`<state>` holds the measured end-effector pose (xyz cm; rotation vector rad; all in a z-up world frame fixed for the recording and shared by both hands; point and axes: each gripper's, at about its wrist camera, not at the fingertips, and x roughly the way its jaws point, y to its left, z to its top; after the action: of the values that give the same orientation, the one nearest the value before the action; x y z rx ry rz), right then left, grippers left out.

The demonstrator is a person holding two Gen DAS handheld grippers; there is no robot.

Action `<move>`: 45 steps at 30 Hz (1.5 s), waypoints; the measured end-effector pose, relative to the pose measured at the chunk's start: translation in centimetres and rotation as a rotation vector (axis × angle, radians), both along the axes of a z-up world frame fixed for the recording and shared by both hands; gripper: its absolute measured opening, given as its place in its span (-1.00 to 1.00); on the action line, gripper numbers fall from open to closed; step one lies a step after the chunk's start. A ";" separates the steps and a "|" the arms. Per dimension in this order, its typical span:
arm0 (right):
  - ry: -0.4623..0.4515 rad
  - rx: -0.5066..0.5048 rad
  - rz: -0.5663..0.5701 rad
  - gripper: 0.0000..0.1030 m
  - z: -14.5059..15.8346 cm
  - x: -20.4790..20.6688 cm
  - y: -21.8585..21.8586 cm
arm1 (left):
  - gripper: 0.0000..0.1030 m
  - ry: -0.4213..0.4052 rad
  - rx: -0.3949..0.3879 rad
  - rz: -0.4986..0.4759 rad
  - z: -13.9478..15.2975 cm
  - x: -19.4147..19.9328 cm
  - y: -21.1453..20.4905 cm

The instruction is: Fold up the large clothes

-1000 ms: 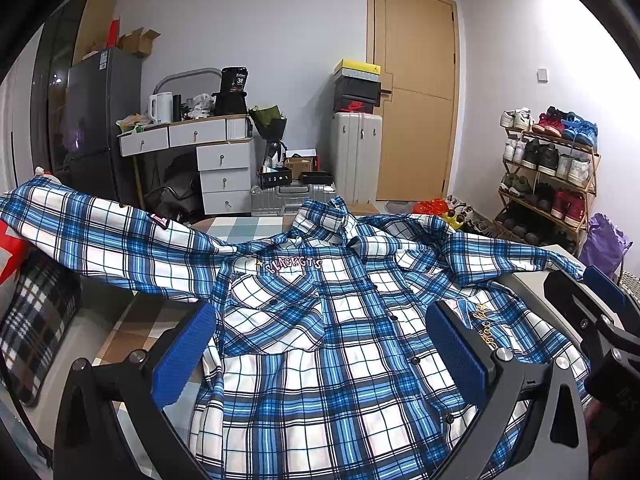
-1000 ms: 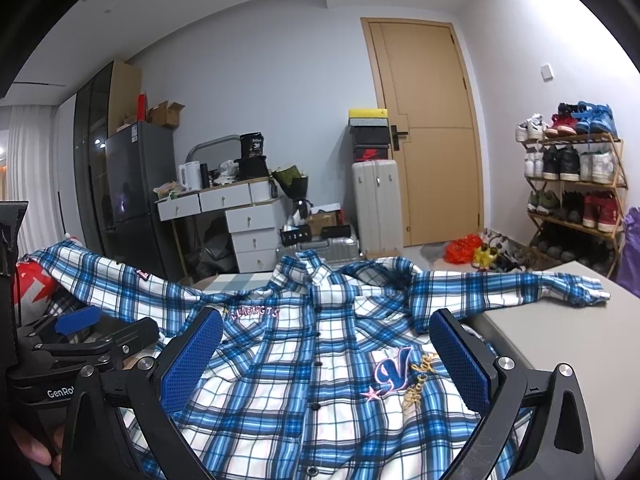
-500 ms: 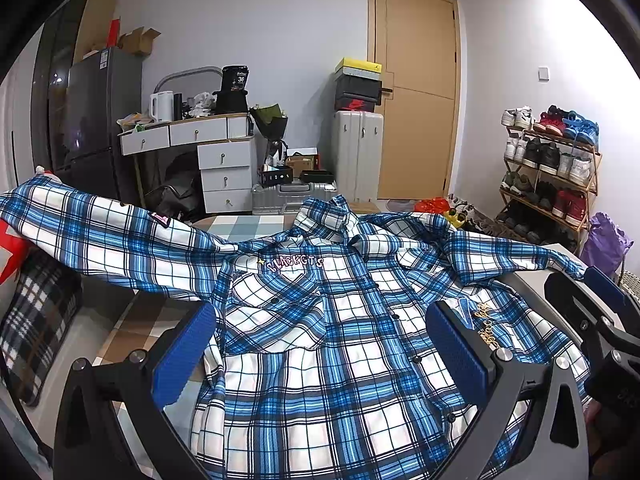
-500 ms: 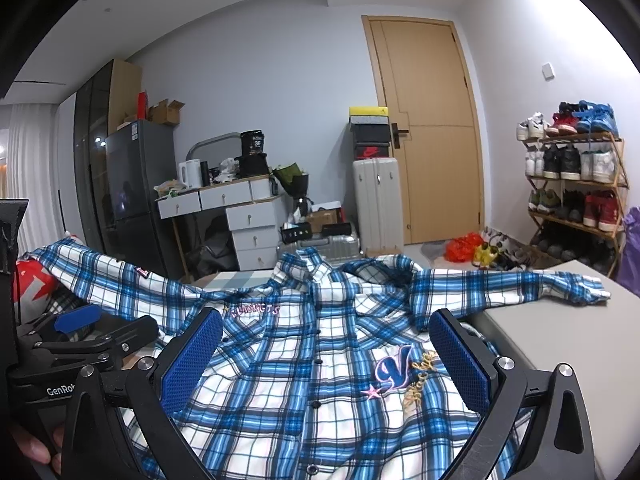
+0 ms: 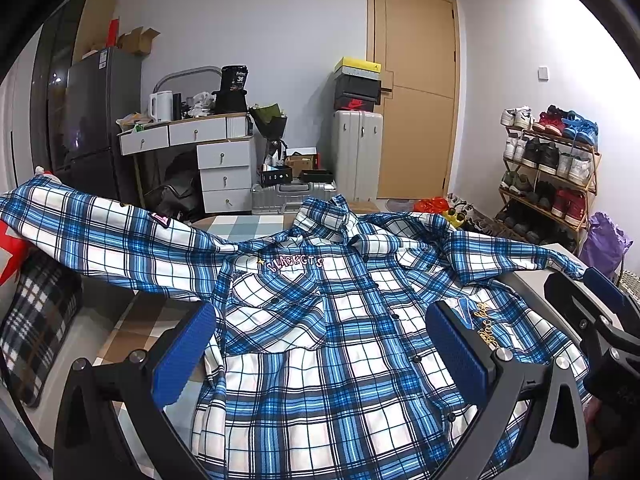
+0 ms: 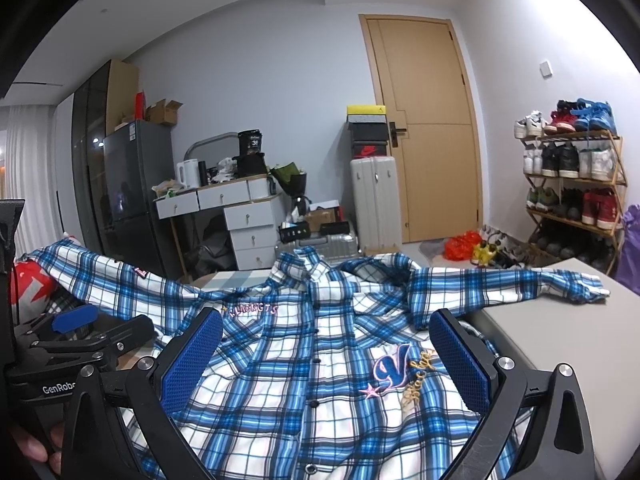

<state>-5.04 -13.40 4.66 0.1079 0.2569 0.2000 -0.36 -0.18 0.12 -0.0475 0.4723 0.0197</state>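
Observation:
A blue and white plaid shirt (image 5: 332, 332) lies face up and buttoned on a grey table (image 6: 560, 340), collar pointing away from me. One sleeve stretches off the left side, the other (image 6: 508, 286) rests across the table to the right. My left gripper (image 5: 320, 350) hovers open over the shirt's lower left front, nothing between its blue pads. My right gripper (image 6: 326, 356) is open above the lower front, near the embroidered "V" patch (image 6: 390, 372). The right gripper's edge (image 5: 592, 320) shows in the left wrist view, and the left gripper's side (image 6: 80, 340) in the right wrist view.
A plaid cushion (image 5: 36, 320) and a red item (image 6: 28, 284) sit off the table's left side. Behind stand a dark fridge (image 5: 100, 120), a white drawer desk (image 5: 200, 148), a suitcase (image 6: 374, 200), a door and a shoe rack (image 6: 572, 184) at right.
Both views have shifted only slightly; the shirt sits a little lower and nearer in frame. Neither gripper has changed its opening or touched the cloth.

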 end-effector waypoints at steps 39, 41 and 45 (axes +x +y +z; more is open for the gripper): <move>0.564 0.656 -0.399 0.89 -6.5 13.9 -38.9 | 0.98 0.180 0.074 -0.083 -3.2 2.5 -0.8; 0.592 0.681 -0.411 0.69 -7.4 15.3 -39.9 | 0.98 0.192 0.082 -0.084 -3.4 2.7 -0.8; 0.621 0.676 -0.465 0.54 -8.2 17.5 -40.8 | 0.98 0.212 0.090 -0.086 -3.8 3.1 -1.0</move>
<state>12.51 -54.24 -3.57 0.8994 0.7649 -0.2276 2.69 -1.14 -3.65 0.0646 0.6848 -0.0392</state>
